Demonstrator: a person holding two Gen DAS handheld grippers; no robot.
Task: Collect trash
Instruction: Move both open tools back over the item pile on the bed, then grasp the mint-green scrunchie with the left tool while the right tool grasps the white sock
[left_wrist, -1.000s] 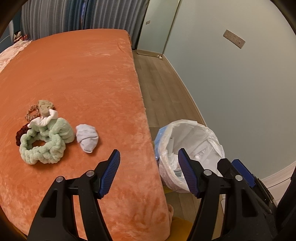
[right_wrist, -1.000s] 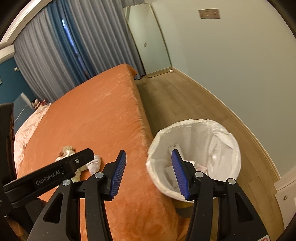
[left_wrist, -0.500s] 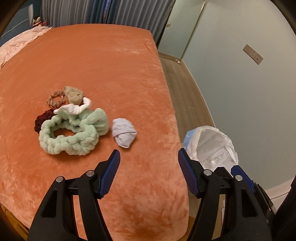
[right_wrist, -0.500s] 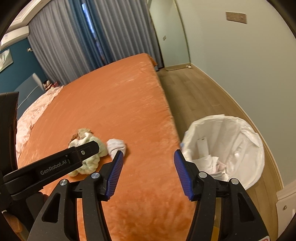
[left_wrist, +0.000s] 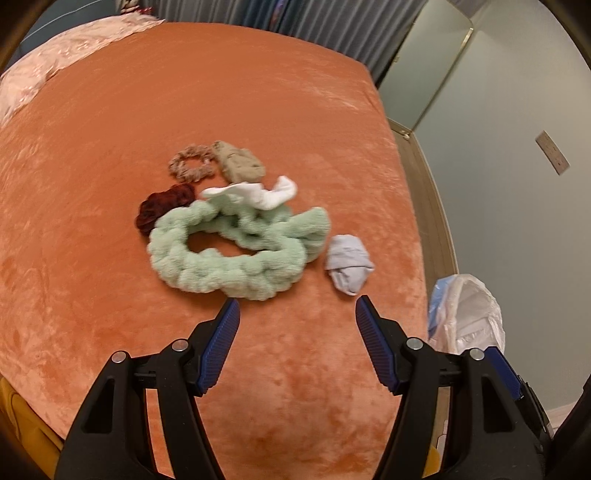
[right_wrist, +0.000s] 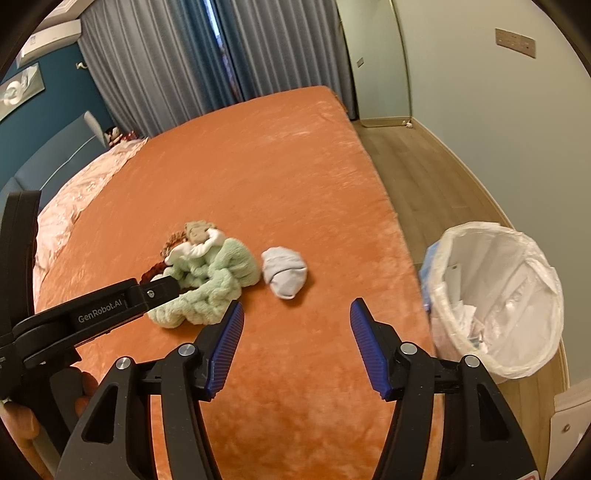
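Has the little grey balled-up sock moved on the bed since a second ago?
No. The grey sock still lies beside the green headband; only the cameras shifted.

Both units match: left gripper (left_wrist: 297, 308) and right gripper (right_wrist: 296, 308) have black triangular-cutout arms, 2 silver screws per arm and ribbed blue pads (right_wrist: 226, 350), with white "GenRobot.AI" lettering on the left one's side.
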